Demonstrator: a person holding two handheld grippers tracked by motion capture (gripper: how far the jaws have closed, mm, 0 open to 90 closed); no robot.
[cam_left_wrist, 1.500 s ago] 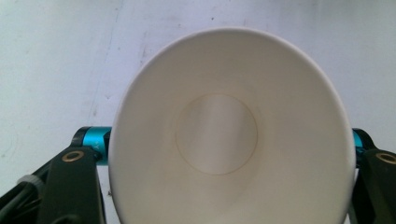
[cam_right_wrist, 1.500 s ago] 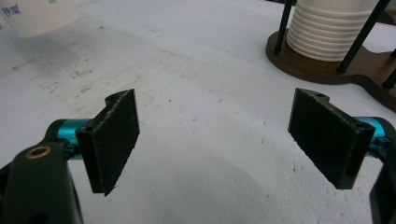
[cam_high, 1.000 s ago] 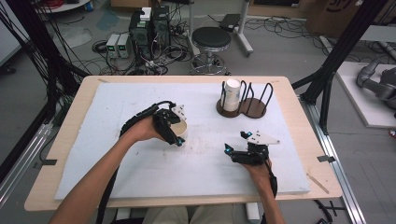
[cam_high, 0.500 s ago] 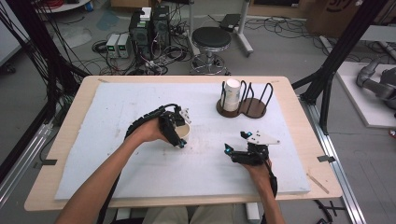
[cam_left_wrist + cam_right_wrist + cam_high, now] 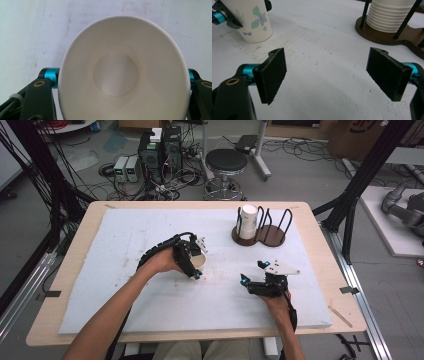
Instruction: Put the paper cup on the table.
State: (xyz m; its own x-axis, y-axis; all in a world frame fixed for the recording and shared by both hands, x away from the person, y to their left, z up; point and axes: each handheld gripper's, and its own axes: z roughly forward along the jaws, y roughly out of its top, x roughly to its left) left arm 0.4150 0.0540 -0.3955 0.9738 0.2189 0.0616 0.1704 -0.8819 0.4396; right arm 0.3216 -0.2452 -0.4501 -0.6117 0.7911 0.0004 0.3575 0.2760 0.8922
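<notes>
You have one white foam mat [image 5: 125, 250] covering most of one wooden table [image 5: 320, 235], and everything below is placed against that mat. Toward its far right part stands one dark wooden rack [image 5: 260, 234] with two round bays and black wire uprights. The left bay holds one stack of white paper cups [image 5: 248, 221]; how many cups are nested in it cannot be counted, though the ribbed rims show in your right gripper view [image 5: 390, 15]. The right bay has nothing standing in it.

Near the middle of the mat, well apart from the rack, you hold one single paper cup [image 5: 199, 264] in your left gripper [image 5: 192, 262]. Its jaws pinch the cup from both sides, pressed against its wall just under the rim; the left gripper view looks straight down into the cup's mouth [image 5: 122, 72], whose rim is squeezed slightly oval. From your right gripper view the cup [image 5: 253, 21] is upright, printed with a flower and green leaves, its base on or just above the mat.

Your right gripper [image 5: 254, 270] rests nearer the mat's front right part. Its two black pads [image 5: 274, 75] are spread wide with nothing between them, facing bare mat.
</notes>
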